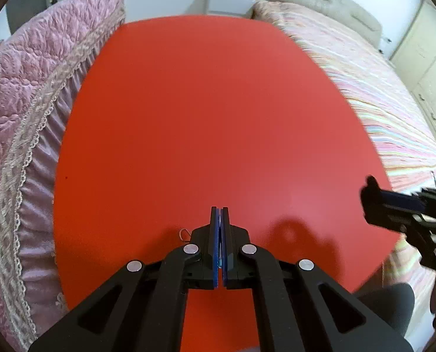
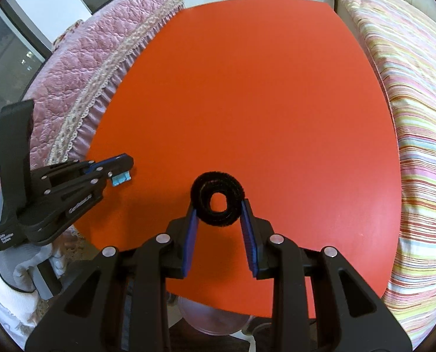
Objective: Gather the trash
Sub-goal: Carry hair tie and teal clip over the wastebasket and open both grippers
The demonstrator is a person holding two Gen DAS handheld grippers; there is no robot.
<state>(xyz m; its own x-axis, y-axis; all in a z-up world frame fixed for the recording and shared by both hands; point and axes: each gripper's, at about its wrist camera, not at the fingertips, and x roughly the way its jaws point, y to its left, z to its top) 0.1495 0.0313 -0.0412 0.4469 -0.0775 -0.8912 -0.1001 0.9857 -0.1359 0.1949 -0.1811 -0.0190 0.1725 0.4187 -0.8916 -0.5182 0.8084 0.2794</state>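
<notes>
My right gripper [image 2: 217, 205] is shut on a black fuzzy ring-shaped roll [image 2: 217, 198], held at the fingertips above the red table [image 2: 247, 88]. My left gripper [image 1: 220, 209] has its jaws pressed together on a small light-blue scrap; in the right wrist view the left gripper [image 2: 124, 164] is at the left over the table edge with the blue scrap [image 2: 121, 179] hanging from its tip. The right gripper also shows at the right edge of the left wrist view [image 1: 373, 193].
A pink quilted bedspread with lace trim [image 1: 27, 102] borders the table on the left. A striped bed cover [image 2: 417, 117] lies along the right. A white cabinet [image 1: 229, 0] stands behind the table. A small thread loop [image 1: 184, 233] lies on the table.
</notes>
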